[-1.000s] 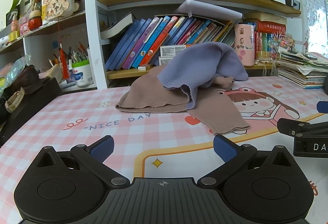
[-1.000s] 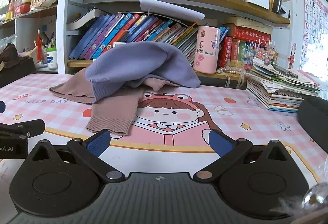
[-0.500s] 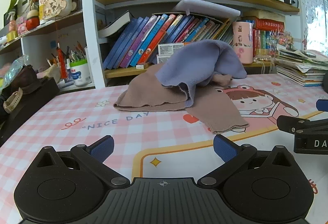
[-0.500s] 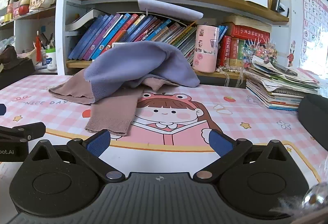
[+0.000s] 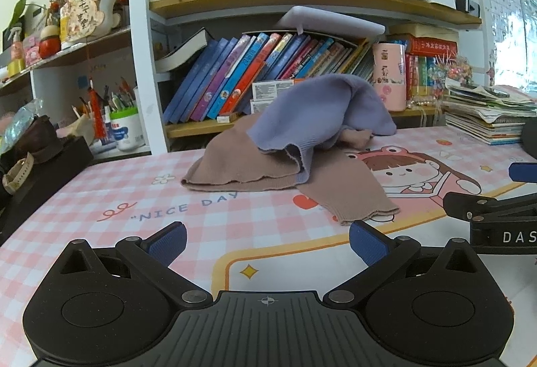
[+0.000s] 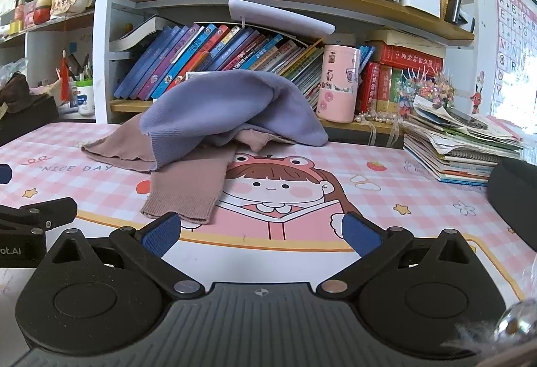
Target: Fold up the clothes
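ahead of the tool, a pink checked tabletop [image 5: 84, 199] meets a crowded bookshelf [image 5: 302, 1]; daylight floods from the right.

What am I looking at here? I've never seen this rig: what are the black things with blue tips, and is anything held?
No robot: a person holds a two-finger gripper in each hand, each with a fisheye camera looking along its fingers. One picture is from the left gripper, the other from the right gripper; each also catches the other at its edge. Both have their jaws open and hold nothing. On the pink checked mat lies a heap: a purple garment draped over a brown garment, unfolded. Bookshelves stand behind.
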Motion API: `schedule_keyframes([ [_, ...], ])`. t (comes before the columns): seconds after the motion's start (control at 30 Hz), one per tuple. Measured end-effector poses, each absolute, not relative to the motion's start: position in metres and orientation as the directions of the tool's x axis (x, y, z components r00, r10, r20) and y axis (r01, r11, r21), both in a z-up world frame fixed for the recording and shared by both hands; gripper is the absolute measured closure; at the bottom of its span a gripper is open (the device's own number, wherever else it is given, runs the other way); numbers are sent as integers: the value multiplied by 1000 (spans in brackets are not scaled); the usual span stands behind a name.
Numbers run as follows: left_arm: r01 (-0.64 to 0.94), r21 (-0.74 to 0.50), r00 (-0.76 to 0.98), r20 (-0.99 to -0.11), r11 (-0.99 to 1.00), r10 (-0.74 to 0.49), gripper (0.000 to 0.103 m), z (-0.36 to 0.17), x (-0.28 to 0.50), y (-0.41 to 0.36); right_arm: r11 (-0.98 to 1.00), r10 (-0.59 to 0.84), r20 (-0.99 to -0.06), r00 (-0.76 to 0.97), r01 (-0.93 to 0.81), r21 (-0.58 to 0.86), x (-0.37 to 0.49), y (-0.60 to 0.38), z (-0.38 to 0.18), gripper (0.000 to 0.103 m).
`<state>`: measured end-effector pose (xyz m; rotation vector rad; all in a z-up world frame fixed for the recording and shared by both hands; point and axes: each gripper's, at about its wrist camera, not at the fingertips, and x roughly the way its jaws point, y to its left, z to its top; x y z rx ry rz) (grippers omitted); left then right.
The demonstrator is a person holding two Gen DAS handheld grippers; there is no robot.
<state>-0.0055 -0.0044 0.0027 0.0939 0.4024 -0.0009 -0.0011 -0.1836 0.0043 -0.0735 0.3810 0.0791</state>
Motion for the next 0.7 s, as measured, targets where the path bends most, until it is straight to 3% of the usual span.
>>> schedule_keyframes([
  [0.7, 19, 83, 923, -385, 996, 14, 0, 2, -7, -3, 994, 73, -336, 939, -98, -56, -8, -184, 5, 0],
])
